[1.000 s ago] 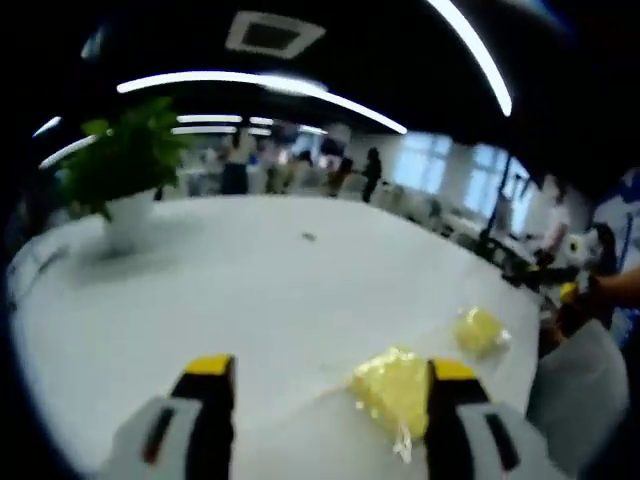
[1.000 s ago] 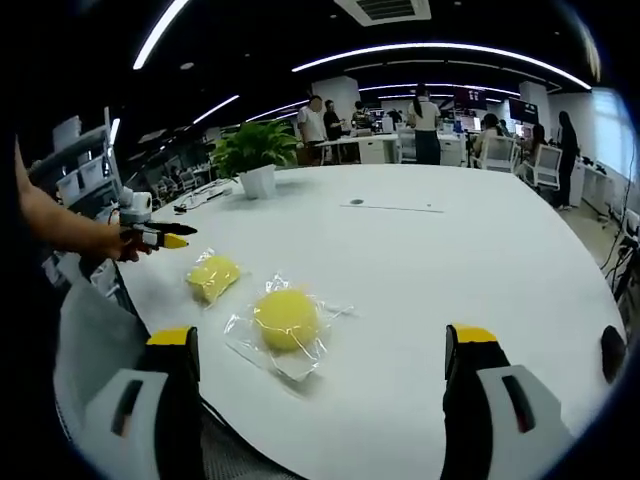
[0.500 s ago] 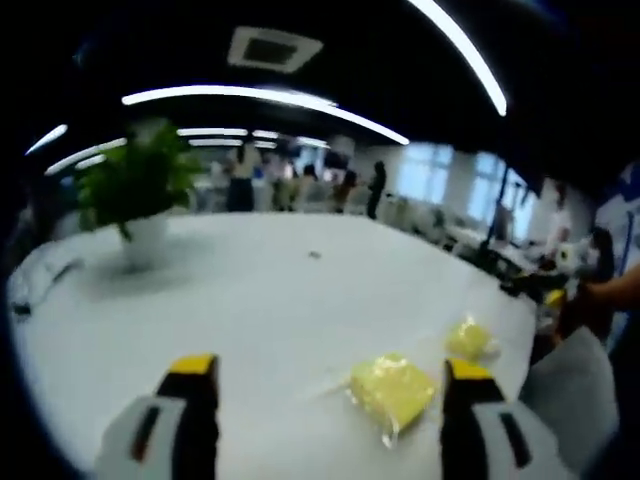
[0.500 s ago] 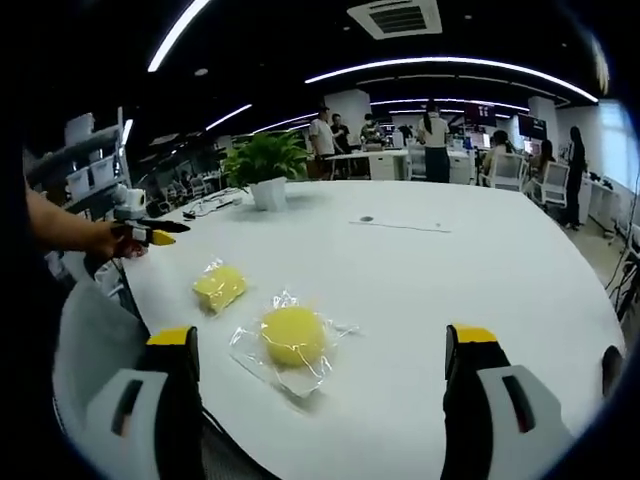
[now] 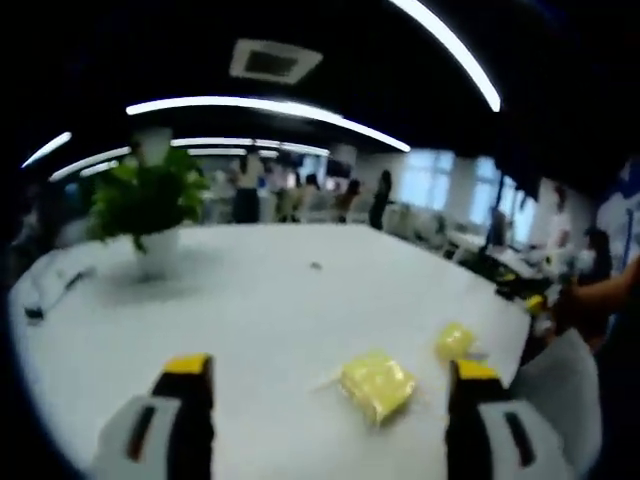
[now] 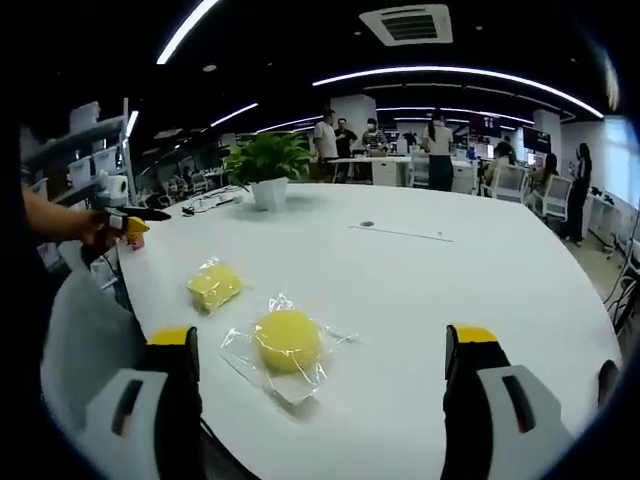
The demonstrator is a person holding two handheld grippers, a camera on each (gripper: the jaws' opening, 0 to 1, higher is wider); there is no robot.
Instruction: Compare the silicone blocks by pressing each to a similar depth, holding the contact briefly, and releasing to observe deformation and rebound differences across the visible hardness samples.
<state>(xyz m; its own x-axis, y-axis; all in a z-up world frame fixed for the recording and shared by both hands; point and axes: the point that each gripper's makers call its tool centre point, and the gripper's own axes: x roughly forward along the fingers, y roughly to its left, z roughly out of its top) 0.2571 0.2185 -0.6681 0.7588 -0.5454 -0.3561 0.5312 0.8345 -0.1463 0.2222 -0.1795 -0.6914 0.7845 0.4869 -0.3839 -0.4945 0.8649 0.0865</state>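
Observation:
Two yellow silicone blocks in clear plastic wrap lie on the white table. In the right gripper view the round block (image 6: pixel 287 340) sits near the front edge, and the squarish block (image 6: pixel 213 288) lies a little beyond it to the left. My right gripper (image 6: pixel 322 400) is open, hovering short of the round block. My left gripper (image 6: pixel 128 225) shows at far left, held off the table's edge. In the left gripper view the squarish block (image 5: pixel 376 383) lies between my open left gripper's (image 5: pixel 325 420) jaws but farther out, with the round block (image 5: pixel 454 342) beyond to the right.
A potted green plant (image 6: pixel 266 165) stands at the table's (image 6: pixel 470 270) far side, also seen as the plant (image 5: pixel 148 205) in the left gripper view. Desks, chairs and several people (image 6: pixel 430 120) fill the office behind. A small dark mark (image 6: pixel 366 224) lies mid-table.
My left gripper has drawn back and away from the squarish block, which now looks smaller and farther off. The right gripper view has shifted only slightly.

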